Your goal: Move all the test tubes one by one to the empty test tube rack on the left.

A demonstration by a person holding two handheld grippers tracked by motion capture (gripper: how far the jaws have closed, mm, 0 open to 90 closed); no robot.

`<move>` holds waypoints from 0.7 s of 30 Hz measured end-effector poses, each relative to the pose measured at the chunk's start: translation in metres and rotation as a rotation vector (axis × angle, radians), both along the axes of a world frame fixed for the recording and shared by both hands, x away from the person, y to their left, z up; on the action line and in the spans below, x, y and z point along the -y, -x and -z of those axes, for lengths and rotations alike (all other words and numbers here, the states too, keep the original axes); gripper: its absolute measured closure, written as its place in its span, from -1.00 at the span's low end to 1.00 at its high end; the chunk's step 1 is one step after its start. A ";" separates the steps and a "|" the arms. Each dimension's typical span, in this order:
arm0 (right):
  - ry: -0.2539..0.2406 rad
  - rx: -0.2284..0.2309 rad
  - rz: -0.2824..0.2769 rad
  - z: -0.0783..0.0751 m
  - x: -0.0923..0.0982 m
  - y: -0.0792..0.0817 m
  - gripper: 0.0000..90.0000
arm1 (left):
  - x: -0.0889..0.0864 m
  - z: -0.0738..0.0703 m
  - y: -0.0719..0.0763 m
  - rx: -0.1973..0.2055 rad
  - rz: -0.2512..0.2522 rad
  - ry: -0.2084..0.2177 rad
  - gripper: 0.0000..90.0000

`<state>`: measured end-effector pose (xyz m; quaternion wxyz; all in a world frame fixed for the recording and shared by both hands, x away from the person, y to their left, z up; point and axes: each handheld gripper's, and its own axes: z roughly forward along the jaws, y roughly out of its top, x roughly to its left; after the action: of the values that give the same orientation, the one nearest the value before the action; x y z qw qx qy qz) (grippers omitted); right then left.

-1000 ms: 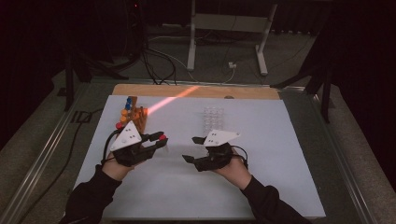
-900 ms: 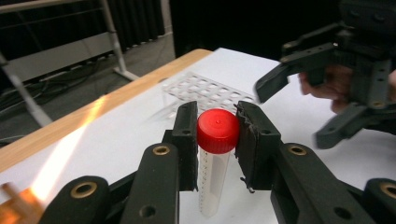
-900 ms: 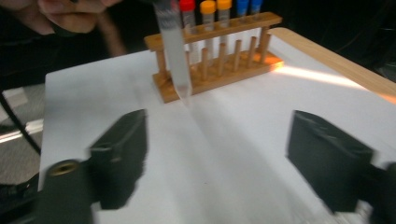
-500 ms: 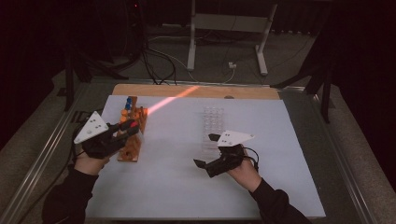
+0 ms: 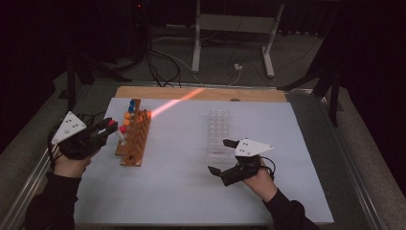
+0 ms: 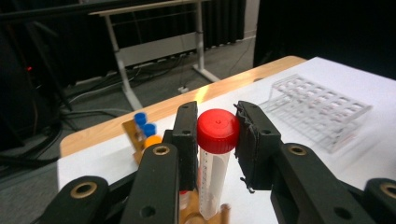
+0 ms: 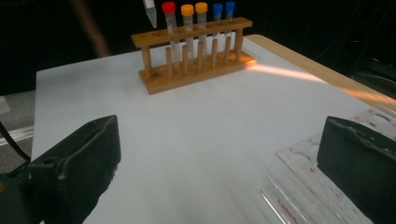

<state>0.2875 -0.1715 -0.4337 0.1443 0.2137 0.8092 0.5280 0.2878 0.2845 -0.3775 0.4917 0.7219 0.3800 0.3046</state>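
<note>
1. Left gripper [image 5: 111, 125] clamped on a red-capped tube [image 6: 215, 154], pads pressing just below the cap on both sides.
2. Tube upright between the jaws, its lower end just above the wooden rack [image 5: 135, 139] directly beneath and ahead of the gripper.
3. Orange- and blue-capped tubes [image 6: 144, 128] standing in that rack just beyond the jaws.
4. Right gripper [image 5: 221, 155] spread wide after just opening, nothing between its pads.
5. Clear plastic rack [image 7: 317, 186] lying just beside its right jaw; wooden rack well ahead of it.
</note>
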 end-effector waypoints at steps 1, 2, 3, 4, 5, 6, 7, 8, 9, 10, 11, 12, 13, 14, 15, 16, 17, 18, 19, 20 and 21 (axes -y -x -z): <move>0.002 0.006 0.005 0.001 0.002 0.001 -1.00 | -0.001 0.002 -0.001 -0.005 -0.005 0.005 0.59; 0.011 0.007 0.008 0.001 0.004 0.001 -1.00 | -0.002 0.004 -0.002 -0.011 -0.007 0.006 0.59; 0.017 0.005 0.012 0.002 0.006 0.001 -1.00 | -0.003 0.006 -0.004 -0.014 -0.014 -0.002 0.59; 0.019 0.002 0.012 0.003 0.008 0.001 -1.00 | -0.003 0.008 -0.005 -0.024 -0.011 0.006 0.59; 0.021 -0.001 0.017 0.004 0.009 0.001 -1.00 | -0.004 0.010 -0.006 -0.029 -0.011 0.016 0.59; 0.022 -0.005 0.022 0.005 0.011 0.001 -1.00 | -0.004 0.012 -0.007 -0.035 -0.013 0.009 0.59; 0.021 -0.008 0.021 0.006 0.012 0.001 -1.00 | -0.004 0.014 -0.008 -0.040 -0.021 -0.006 0.59; 0.022 -0.013 0.024 0.007 0.014 0.001 -1.00 | -0.004 0.016 -0.009 -0.047 -0.019 0.004 0.59; 0.023 -0.010 0.028 0.007 0.015 0.002 -1.00 | -0.004 0.018 -0.010 -0.056 -0.016 0.007 0.59; 0.025 -0.014 0.030 0.008 0.016 0.002 -1.00 | -0.004 0.020 -0.010 -0.060 -0.022 -0.006 0.59; 0.026 -0.014 0.030 0.008 0.017 0.002 -1.00 | -0.004 0.021 -0.011 -0.067 -0.020 -0.003 0.59; 0.027 -0.014 0.032 0.008 0.018 0.003 -1.00 | -0.004 0.023 -0.011 -0.071 -0.018 0.002 0.59; 0.028 -0.014 0.036 0.009 0.019 0.003 -1.00 | -0.003 0.025 -0.012 -0.076 -0.018 -0.002 0.59; 0.030 -0.015 0.036 0.009 0.020 0.003 -1.00 | -0.002 0.027 -0.013 -0.082 -0.017 -0.008 0.59; 0.032 -0.016 0.037 0.009 0.020 0.003 -1.00 | -0.001 0.029 -0.013 -0.089 -0.014 -0.006 0.59; 0.032 -0.014 0.038 0.009 0.021 0.004 -1.00 | 0.000 0.032 -0.014 -0.095 -0.013 -0.016 0.59; 0.035 -0.016 0.038 0.009 0.022 0.004 -1.00 | 0.002 0.035 -0.015 -0.103 -0.016 -0.028 0.59; 0.040 -0.015 0.038 0.010 0.022 0.005 -1.00 | 0.003 0.038 -0.016 -0.108 -0.016 -0.038 0.59; 0.042 -0.013 0.040 0.010 0.023 0.005 -1.00 | 0.004 0.040 -0.017 -0.117 -0.015 -0.039 0.59; 0.043 -0.016 0.041 0.011 0.024 0.006 -1.00 | 0.005 0.043 -0.018 -0.122 -0.018 -0.048 0.59; 0.040 -0.019 0.041 0.011 0.025 0.006 -1.00 | 0.005 0.045 -0.019 -0.128 -0.017 -0.055 0.59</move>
<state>0.2815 -0.1964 -0.4450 0.1517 0.2322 0.8163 0.5066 0.3064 0.2794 -0.4223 0.4437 0.7498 0.4085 0.2722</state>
